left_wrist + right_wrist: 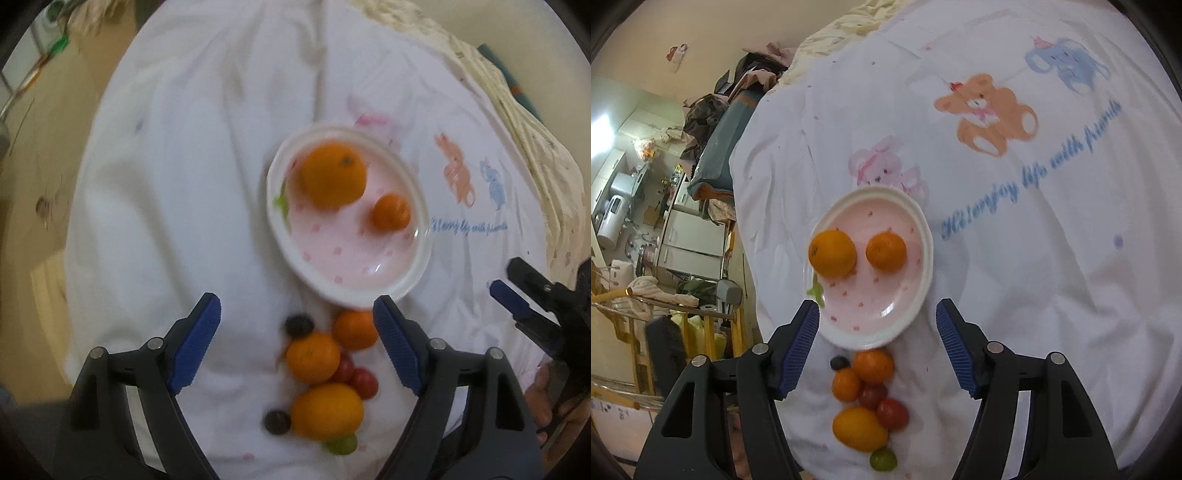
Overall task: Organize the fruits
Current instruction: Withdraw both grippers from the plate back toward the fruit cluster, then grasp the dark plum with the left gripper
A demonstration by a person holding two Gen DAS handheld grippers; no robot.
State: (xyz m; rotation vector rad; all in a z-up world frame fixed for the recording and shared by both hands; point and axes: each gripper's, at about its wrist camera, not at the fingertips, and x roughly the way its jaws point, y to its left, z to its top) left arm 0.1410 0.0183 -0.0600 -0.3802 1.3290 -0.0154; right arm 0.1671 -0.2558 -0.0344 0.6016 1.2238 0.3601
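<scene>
A pink plate (369, 266) (875, 314) with a white rim lies on the white sheet. It holds a big orange (332, 175) (832, 253) and a small mandarin (390, 212) (886, 251). In front of it lies a cluster of fruit: mandarins (313, 357) (873, 365), red cherry tomatoes (364, 382) (892, 414), a yellow-orange fruit (327, 410) (858, 428), dark grapes (299, 325) (839, 362) and a green grape (341, 443) (882, 459). My left gripper (297, 345) is open above the cluster, empty. My right gripper (877, 349) is open over the plate's near rim, empty; it also shows in the left wrist view (517, 299).
The white sheet (1034, 258) has printed bears and blue lettering. A cream quilt (517, 110) lies beyond it. A wooden floor (33, 166) is at left. Cluttered furniture and cabinets (665, 221) stand off the bed's left edge.
</scene>
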